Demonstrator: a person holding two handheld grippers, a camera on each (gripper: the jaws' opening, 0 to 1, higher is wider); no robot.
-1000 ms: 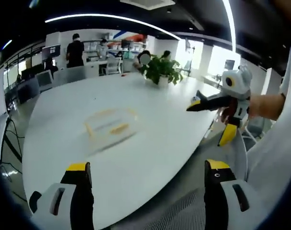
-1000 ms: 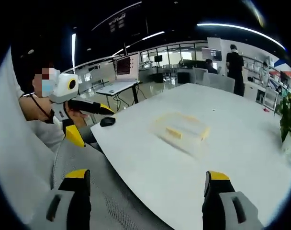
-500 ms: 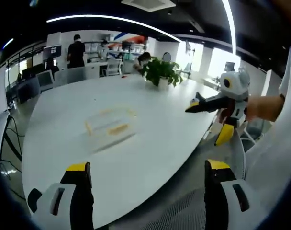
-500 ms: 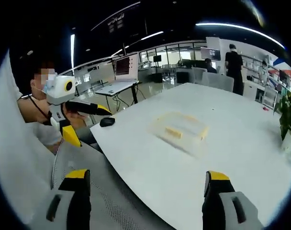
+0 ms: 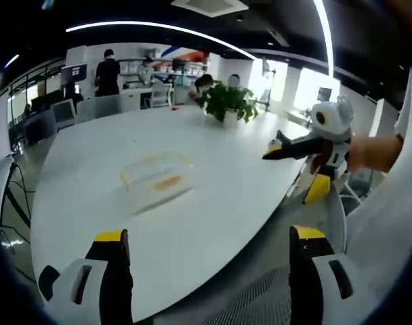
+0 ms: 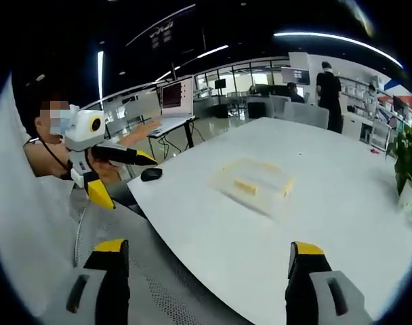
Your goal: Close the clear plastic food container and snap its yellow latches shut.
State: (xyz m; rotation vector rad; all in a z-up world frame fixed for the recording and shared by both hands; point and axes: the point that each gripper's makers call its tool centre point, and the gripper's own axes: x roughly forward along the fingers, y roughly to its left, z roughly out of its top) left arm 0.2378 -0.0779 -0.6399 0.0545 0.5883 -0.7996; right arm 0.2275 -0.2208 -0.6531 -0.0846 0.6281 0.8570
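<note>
Little has moved since the earlier frames: both grippers hang off the table edge, well apart from the container.

From the left gripper view, the left gripper (image 5: 204, 254) has its jaws spread wide and empty; the right gripper (image 6: 203, 261) is likewise wide open, holding nothing. The clear container (image 5: 156, 177) with yellow latches (image 6: 245, 187) sits mid-tabletop on the white table (image 5: 213, 203); a potted plant (image 5: 228, 101) stands near the far edge and a black mouse (image 6: 152, 173) by a corner.

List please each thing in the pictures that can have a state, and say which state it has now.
Food container: lid on, resting on the white table; latch state too blurred to tell.
Left tongs: open, holding nothing, short of the table.
Right tongs: open, holding nothing.
Potted plant: upright at the far edge.
</note>
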